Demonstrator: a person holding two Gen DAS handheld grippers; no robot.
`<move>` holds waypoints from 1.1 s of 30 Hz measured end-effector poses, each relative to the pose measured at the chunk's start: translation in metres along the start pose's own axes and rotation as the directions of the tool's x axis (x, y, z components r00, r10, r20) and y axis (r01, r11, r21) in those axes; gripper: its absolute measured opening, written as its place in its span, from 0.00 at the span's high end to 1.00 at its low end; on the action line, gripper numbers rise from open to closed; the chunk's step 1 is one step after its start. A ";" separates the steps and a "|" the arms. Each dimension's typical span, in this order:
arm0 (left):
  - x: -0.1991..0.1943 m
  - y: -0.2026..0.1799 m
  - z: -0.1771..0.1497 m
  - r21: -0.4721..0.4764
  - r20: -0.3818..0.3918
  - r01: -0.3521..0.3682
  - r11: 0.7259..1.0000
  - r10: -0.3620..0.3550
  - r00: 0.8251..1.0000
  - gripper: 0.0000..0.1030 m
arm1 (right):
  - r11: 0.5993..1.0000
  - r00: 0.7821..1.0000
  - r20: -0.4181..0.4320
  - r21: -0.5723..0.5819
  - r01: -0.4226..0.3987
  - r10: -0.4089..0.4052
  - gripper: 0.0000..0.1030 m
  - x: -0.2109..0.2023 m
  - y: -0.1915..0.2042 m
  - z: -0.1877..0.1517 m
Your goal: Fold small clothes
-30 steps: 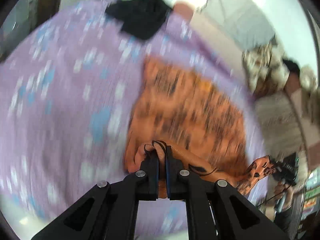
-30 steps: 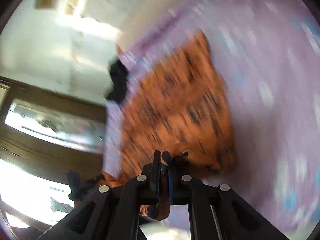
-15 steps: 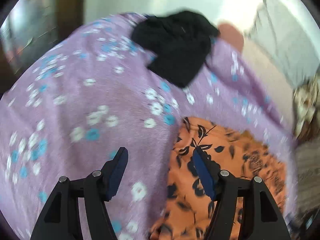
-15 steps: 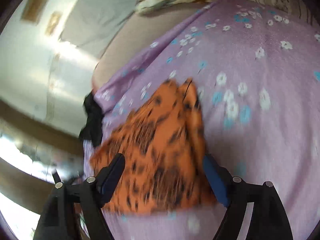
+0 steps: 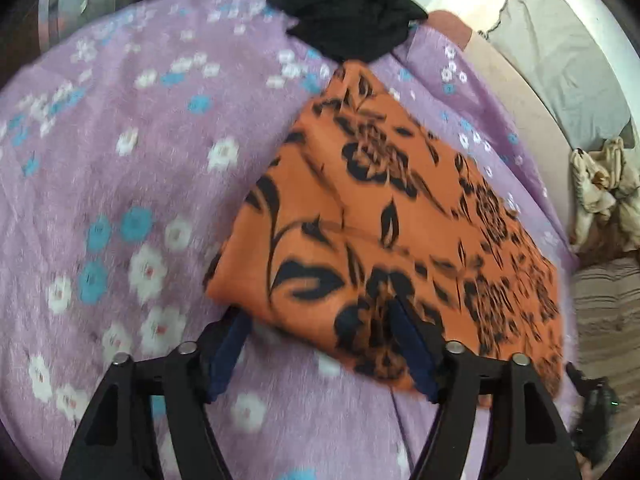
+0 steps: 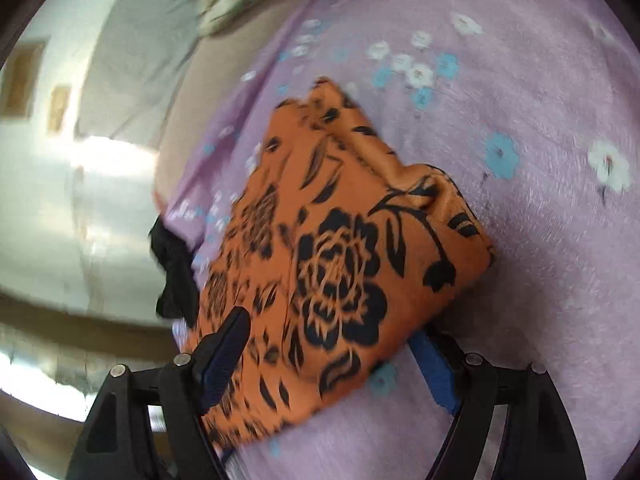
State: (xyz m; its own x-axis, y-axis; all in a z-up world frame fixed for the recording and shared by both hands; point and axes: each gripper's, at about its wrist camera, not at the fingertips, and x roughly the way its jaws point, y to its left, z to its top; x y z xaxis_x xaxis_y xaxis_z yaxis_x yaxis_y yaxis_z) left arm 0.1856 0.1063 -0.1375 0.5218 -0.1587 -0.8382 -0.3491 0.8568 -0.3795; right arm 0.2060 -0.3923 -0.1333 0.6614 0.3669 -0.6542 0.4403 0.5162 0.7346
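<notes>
Left wrist view: folded orange cloth point(image 5: 384, 216) runs diagonally toward black garment point(image 5: 352, 20).

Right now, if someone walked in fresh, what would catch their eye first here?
The orange cloth with black flowers, folded flat on the purple blanket. A black garment lies bunched just beyond its far corner. Both the left gripper and right gripper are open at the cloth's near edge, gripping nothing.

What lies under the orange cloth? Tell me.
The orange cloth lies folded on the purple floral blanket, which shows all around it. The black garment sits by its far corner. Anything between the folds or beneath the cloth is covered.
</notes>
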 end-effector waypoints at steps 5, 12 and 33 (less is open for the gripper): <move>0.013 -0.010 0.031 -0.015 -0.091 -0.033 0.999 0.031 0.995 0.88 | 0.999 0.999 -0.023 0.001 0.040 -0.040 0.89 0.018 0.015 0.011; -0.087 -0.032 0.055 0.087 0.109 0.033 0.996 -0.042 0.993 0.89 | 0.980 0.995 0.045 -0.183 -0.076 0.086 0.91 -0.054 0.090 0.002; -0.096 0.053 -0.027 0.199 -0.007 0.037 0.979 -0.036 0.999 0.47 | 0.891 0.986 0.008 -0.426 0.156 -0.168 0.42 -0.160 -0.019 -0.031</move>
State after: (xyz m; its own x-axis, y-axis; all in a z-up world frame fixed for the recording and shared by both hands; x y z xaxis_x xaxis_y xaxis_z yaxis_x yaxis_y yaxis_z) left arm 0.0953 0.1538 -0.0876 0.5286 -0.1932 -0.8266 -0.1676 0.9308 -0.3247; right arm 0.0730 -0.4365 -0.0479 0.5831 0.2684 -0.7668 0.2371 0.8465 0.4766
